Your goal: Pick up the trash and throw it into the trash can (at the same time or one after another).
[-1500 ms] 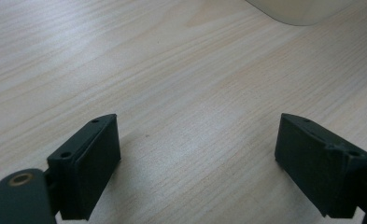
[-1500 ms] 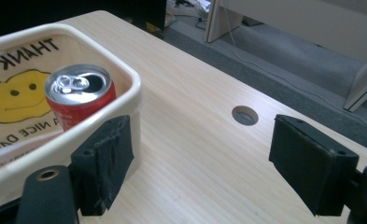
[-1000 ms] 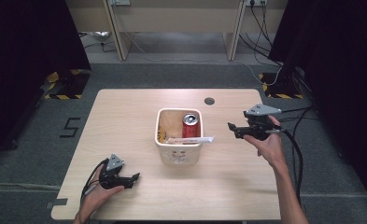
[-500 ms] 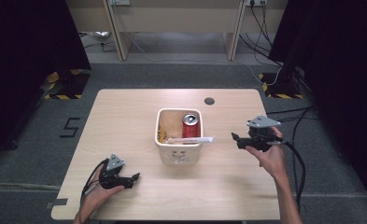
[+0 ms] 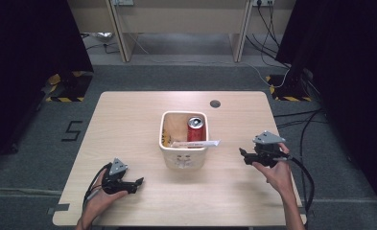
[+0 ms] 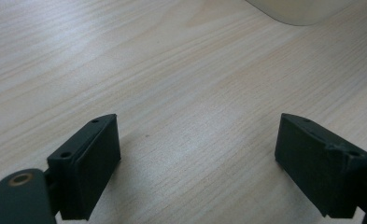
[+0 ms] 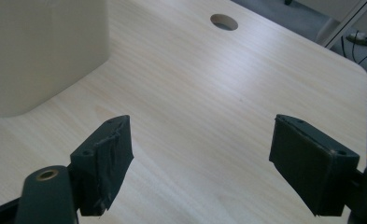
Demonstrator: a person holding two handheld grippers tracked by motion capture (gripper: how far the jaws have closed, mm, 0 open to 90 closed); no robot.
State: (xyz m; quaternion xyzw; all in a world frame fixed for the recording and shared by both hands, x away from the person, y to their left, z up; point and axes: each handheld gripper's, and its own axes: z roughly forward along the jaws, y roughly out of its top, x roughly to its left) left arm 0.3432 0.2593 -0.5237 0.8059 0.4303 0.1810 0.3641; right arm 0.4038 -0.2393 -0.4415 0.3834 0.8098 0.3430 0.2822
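Matt pale wood-grain table (image 5: pixel 128 129), smooth cream plastic bin (image 5: pixel 183 155) (glossy red metal can (image 5: pixel 195 129) inside)

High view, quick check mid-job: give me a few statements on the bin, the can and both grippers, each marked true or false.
1. A red can stands inside the cream bin. True.
2. The right gripper holds the can. False: its fingers are apart with only bare table between them.
3. The left gripper sits at the table's near left, open and empty. True.
4. A white strip lies across the bin's rim, poking out to the right. True.
5. The bin lies tipped on its side. False: it stands upright.
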